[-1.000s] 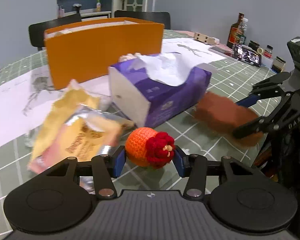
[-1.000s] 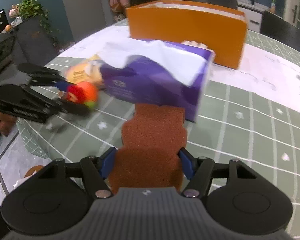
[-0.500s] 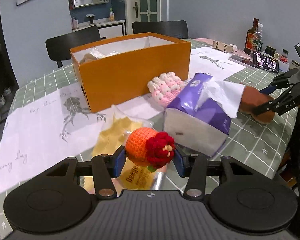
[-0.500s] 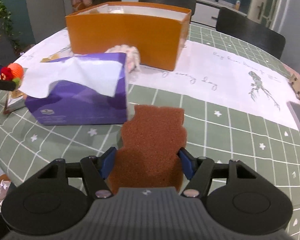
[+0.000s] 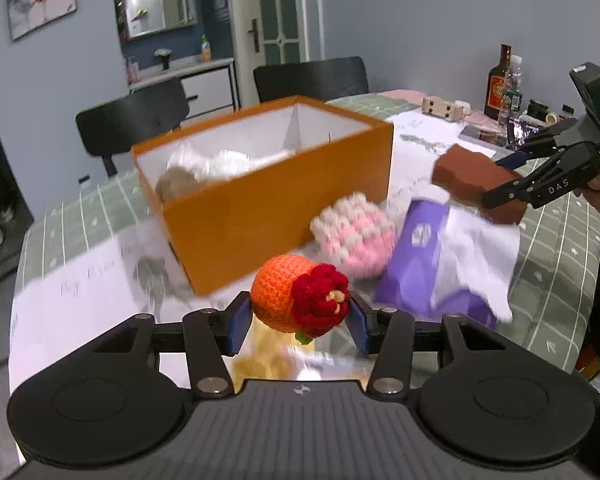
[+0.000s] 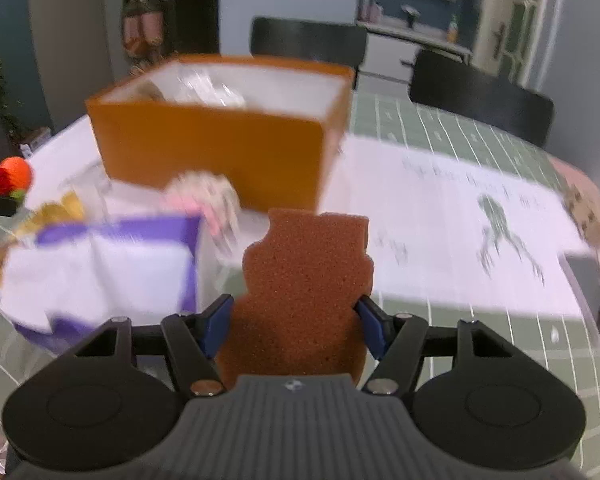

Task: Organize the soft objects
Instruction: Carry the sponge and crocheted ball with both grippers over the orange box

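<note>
Left wrist view: left gripper (image 5: 298, 320) is pinching the crochet orange ball (image 5: 298, 298) in the air, short of the orange box (image 5: 268, 204). Right gripper (image 6: 296, 326) squeezes the brown sponge (image 6: 306, 276) the same way. Both look headed for the box, probably where soft stuff goes. The pink knit toy (image 5: 354, 238) sits just beside the box, next to the tissue pack (image 5: 444, 268).

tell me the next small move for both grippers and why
Probably carry both on toward the open top of the orange box before releasing. The left gripper grips the crocheted orange toy, and the right gripper grips the brown sponge; each sits short of the box's near wall, and the box already holds soft items.
</note>
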The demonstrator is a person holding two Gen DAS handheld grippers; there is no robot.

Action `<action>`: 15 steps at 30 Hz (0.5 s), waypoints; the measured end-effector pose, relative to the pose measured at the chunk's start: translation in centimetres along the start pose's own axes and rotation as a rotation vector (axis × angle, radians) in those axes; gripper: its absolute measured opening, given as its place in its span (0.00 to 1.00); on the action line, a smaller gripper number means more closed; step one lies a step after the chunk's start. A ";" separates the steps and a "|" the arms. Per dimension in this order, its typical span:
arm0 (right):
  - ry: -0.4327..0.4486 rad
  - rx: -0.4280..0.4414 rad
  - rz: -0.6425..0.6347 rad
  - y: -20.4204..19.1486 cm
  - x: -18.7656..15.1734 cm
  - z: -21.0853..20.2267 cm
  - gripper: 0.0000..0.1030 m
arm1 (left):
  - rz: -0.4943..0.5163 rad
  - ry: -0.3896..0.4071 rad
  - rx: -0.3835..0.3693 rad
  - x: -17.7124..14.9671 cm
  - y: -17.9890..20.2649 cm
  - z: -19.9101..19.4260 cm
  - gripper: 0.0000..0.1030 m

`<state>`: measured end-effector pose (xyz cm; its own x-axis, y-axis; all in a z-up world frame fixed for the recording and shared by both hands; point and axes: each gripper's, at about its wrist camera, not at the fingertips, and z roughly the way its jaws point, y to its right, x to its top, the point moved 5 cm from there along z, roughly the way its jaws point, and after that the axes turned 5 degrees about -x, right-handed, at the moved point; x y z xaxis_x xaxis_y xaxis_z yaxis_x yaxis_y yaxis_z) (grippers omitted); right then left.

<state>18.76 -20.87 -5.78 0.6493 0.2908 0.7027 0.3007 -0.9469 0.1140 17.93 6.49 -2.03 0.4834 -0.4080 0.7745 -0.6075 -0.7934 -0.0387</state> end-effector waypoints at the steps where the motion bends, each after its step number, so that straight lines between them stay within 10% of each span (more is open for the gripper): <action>1: 0.012 0.007 -0.013 -0.4 0.8 -0.2 0.64 | 0.005 0.003 -0.004 0.5 -0.2 0.2 0.55; 15: 0.163 0.109 -0.072 -3.8 13.6 0.6 0.64 | 0.128 0.027 -0.077 11.1 -0.5 6.9 0.55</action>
<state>26.92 -13.26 2.95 0.5047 0.3224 0.8008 0.4214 -0.9016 0.0974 27.94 -0.74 2.20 0.3823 -0.4903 0.7833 -0.7102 -0.6981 -0.0904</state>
